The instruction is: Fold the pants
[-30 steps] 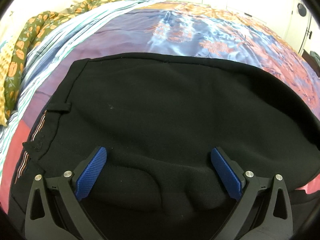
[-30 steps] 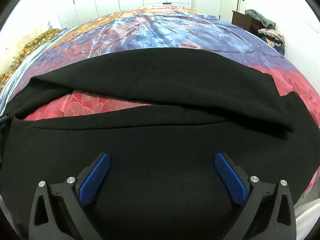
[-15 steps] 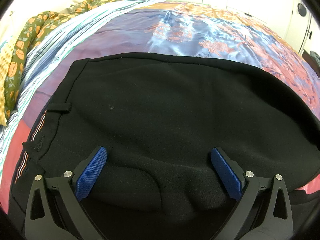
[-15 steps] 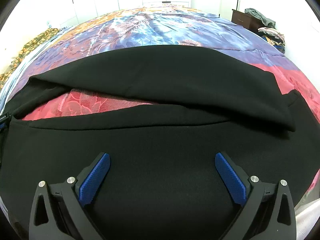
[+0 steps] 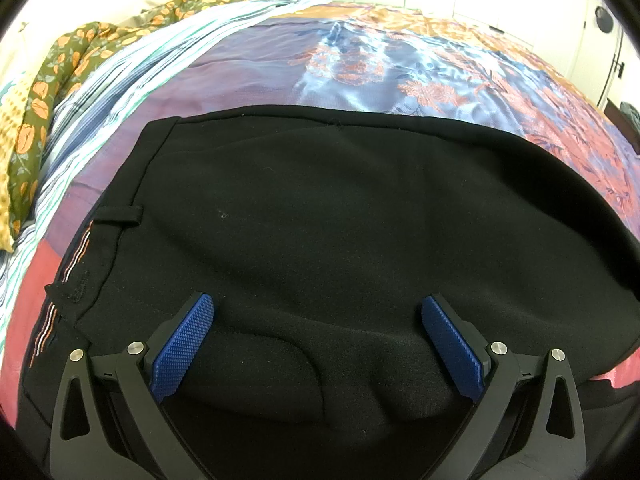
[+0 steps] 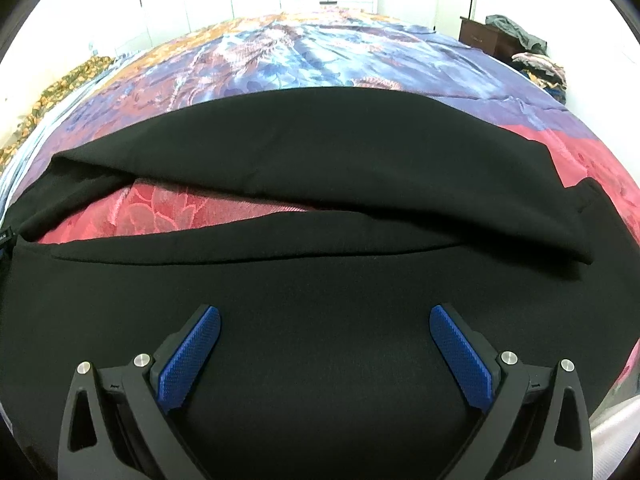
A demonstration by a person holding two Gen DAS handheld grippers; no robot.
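Observation:
Black pants (image 5: 320,232) lie on the bed. The left wrist view shows the waistband end with a belt loop (image 5: 120,214) at the left and a raised fold of cloth near the fingers. My left gripper (image 5: 316,312) is open and empty just above the cloth. In the right wrist view the pants (image 6: 320,320) show both legs, the far leg (image 6: 320,152) lying apart with red bedspread showing between them. My right gripper (image 6: 324,320) is open and empty over the near leg.
The bed has a satin bedspread (image 5: 360,60) in blue, purple, orange and red. A striped sheet (image 5: 132,72) and a green floral cloth (image 5: 60,64) lie at the far left. A dark cabinet with piled clothes (image 6: 504,36) stands at the right by the wall.
The right wrist view has moved slightly, so the far leg shows lower and nearer. The left gripper has stayed nearly still. Both grippers remain open.

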